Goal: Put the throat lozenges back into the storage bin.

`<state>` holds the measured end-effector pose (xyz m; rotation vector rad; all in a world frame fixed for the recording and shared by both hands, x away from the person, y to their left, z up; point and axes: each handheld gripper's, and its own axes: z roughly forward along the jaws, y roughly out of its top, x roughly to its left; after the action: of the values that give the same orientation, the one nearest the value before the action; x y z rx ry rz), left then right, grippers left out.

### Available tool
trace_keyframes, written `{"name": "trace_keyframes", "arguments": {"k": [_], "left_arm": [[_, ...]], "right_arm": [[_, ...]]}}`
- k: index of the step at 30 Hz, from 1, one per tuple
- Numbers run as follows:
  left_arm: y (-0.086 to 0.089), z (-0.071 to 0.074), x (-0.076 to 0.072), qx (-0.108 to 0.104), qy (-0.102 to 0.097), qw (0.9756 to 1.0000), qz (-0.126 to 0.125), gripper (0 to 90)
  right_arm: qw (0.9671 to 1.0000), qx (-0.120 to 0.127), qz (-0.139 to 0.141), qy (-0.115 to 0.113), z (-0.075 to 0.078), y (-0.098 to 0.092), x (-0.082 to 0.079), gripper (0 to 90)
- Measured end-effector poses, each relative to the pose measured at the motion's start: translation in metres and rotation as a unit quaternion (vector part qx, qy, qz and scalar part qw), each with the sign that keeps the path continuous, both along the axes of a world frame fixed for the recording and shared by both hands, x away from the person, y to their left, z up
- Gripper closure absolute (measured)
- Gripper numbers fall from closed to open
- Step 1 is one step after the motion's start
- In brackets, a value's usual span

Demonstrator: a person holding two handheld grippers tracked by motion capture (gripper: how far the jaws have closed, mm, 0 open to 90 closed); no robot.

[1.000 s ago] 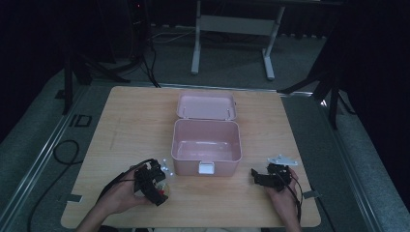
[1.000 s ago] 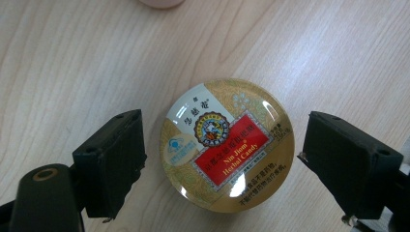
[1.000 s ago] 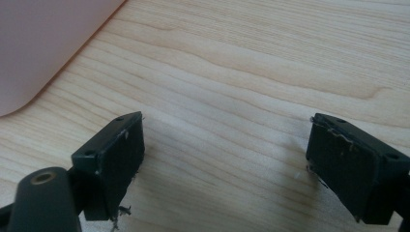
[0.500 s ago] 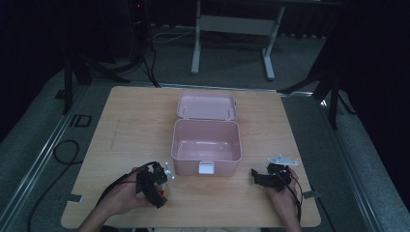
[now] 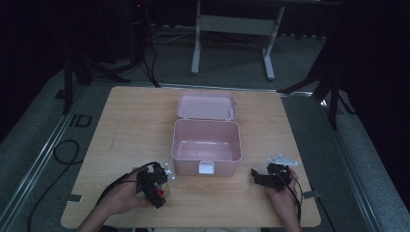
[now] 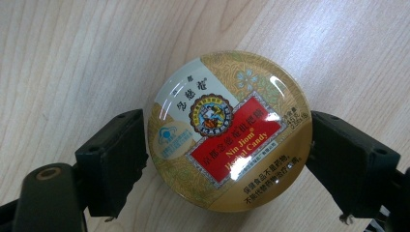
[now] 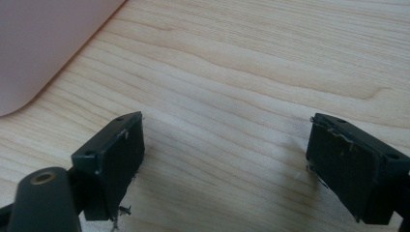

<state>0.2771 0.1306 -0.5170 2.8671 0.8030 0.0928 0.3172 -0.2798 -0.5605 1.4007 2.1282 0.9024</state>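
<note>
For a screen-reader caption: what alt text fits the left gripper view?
A round gold candy tin with a red "Nin Jiom Herbal Candy" label sits between the left tongs, one black jaw at each side of it. Light wooden table lies beneath.

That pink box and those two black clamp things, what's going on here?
A person sits at a wooden table with a gripper in each hand. The left gripper has its jaws on either side of a round candy tin lying on the table. The right gripper is open over bare wood. The pink box stands open and empty between them.
</note>
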Motion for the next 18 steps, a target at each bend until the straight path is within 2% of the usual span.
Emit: {"name": "trace_keyframes", "arguments": {"k": [1,10,18], "left_arm": [[0.0,0.0,0.0,0.0,0.0,1.0,0.0,19.5],[-0.0009,0.0001,0.0012,0.012,0.006,0.9999,0.0,19.9],[0.004,0.0081,0.0037,0.012,-0.003,0.9999,0.012,20.0]], "right_arm": [[1.0,0.0,0.0,0.0,0.0,0.0,0.0,13.4],[1.0,0.0,0.0,0.0,0.0,0.0,0.0,13.3],[1.0,0.0,0.0,0.0,0.0,0.0,0.0,13.3]]}}
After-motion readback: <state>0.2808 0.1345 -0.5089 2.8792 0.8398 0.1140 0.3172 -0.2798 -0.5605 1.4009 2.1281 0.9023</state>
